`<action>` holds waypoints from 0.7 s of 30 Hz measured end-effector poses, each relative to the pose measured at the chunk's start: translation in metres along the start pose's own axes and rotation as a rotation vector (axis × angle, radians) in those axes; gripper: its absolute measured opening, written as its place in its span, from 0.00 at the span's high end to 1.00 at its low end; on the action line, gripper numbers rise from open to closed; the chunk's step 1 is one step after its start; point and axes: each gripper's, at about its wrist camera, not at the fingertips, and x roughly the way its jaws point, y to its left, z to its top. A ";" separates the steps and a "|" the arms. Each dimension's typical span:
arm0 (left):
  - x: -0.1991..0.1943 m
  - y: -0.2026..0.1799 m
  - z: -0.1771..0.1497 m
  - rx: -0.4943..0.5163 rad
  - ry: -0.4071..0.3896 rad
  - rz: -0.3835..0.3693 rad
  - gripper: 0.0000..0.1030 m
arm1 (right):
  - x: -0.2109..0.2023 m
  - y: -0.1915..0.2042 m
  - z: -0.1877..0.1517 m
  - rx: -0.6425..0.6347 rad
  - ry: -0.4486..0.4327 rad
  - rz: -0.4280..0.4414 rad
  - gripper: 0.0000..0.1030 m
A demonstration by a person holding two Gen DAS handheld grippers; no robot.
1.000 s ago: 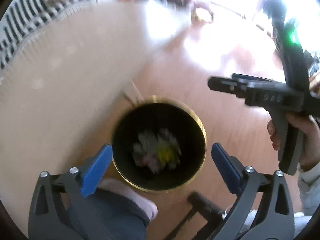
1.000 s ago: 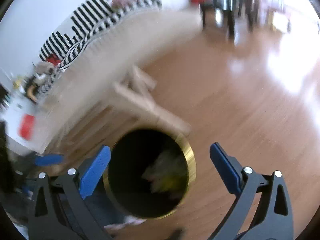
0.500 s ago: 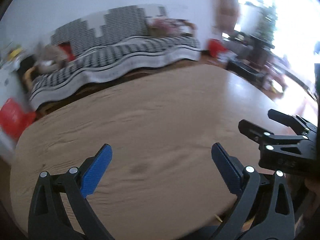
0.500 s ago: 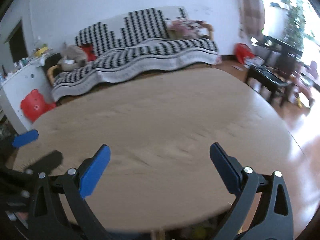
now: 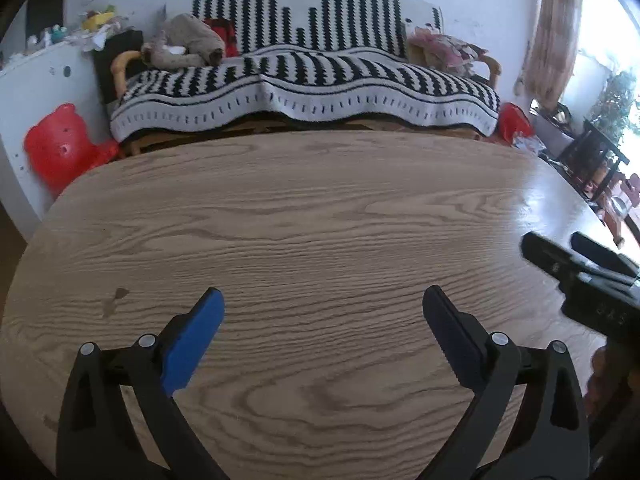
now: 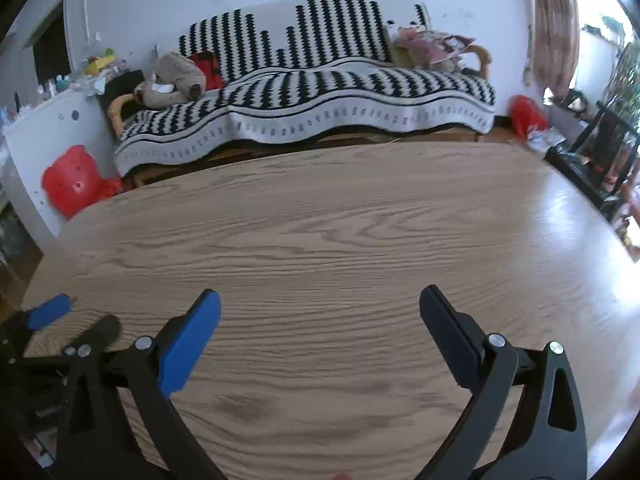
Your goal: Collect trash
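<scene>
Over the table point(image 5: 320, 220) I hold both grippers level: left gripper point(image 5: 322, 312) w/ jaws spread wide, nothing between; right gripper point(image 6: 320, 310) likewise spread and empty. Each shows at the edge of the other's view. No trash visible on the wood top in either view, so its location can't be told from here. Judgement only: such scraps prob. light, soft, crushable; I'd pinch at the bulkiest fold w/ gentle squeeze. Sofa point(image 6: 304, 80) beyond table
</scene>
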 end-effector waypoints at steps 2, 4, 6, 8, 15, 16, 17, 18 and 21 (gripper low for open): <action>0.005 0.008 0.002 -0.030 -0.002 -0.004 0.06 | 0.004 0.003 -0.006 -0.014 0.009 -0.010 0.07; 0.003 0.012 0.003 -0.071 -0.022 -0.016 0.06 | 0.005 0.006 -0.012 -0.015 0.013 -0.014 0.07; 0.001 0.015 0.002 -0.093 -0.032 -0.019 0.06 | 0.003 0.008 -0.015 -0.024 0.006 -0.021 0.07; 0.000 0.014 0.000 -0.099 -0.028 -0.010 0.06 | 0.001 0.010 -0.020 -0.054 0.001 -0.029 0.07; -0.003 0.004 -0.005 -0.041 -0.022 0.034 0.06 | -0.002 -0.001 -0.027 -0.053 0.022 -0.012 0.07; -0.002 0.004 -0.006 -0.042 -0.018 0.033 0.06 | -0.002 -0.001 -0.027 -0.051 0.024 -0.013 0.07; -0.001 0.003 -0.007 -0.044 -0.011 0.026 0.06 | -0.002 -0.001 -0.028 -0.052 0.024 -0.014 0.07; -0.001 0.003 -0.008 -0.044 -0.005 0.020 0.06 | -0.003 -0.001 -0.029 -0.055 0.026 -0.014 0.07; 0.002 0.003 -0.009 -0.037 0.006 0.038 0.06 | -0.003 0.001 -0.031 -0.075 0.031 -0.008 0.07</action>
